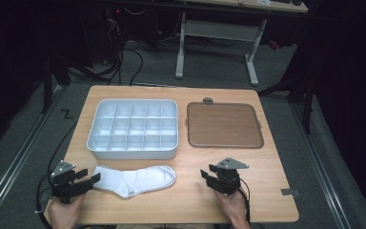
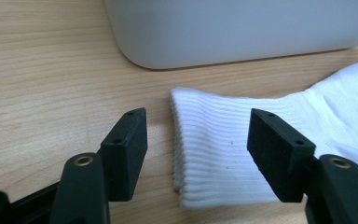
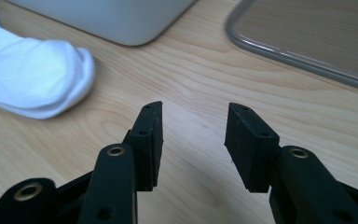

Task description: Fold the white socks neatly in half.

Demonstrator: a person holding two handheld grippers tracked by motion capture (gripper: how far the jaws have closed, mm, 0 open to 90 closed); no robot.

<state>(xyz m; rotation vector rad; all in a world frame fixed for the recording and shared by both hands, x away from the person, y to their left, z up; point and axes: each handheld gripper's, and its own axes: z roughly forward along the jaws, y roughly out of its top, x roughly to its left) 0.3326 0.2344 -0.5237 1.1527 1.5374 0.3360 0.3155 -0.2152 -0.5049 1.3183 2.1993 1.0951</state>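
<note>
Wooden table (image 1: 190, 195), light grain. White compartment tray (image 1: 132, 129), divided into a grid of small cells, set on the table's left half. Brown lid (image 1: 224, 125) with a pale rim, laid flat just beside the tray on its right. Grey floor (image 1: 28, 138) is seen around the table; a white-legged desk frame (image 1: 217, 43) beyond.

A light wooden surface (image 1: 267, 191) is standing on grey carpeted floor (image 1: 329, 157) in a dim room, while a white-legged desk (image 1: 217, 33) and tangled black cables (image 1: 124, 52) are sitting behind it in shadow.
</note>
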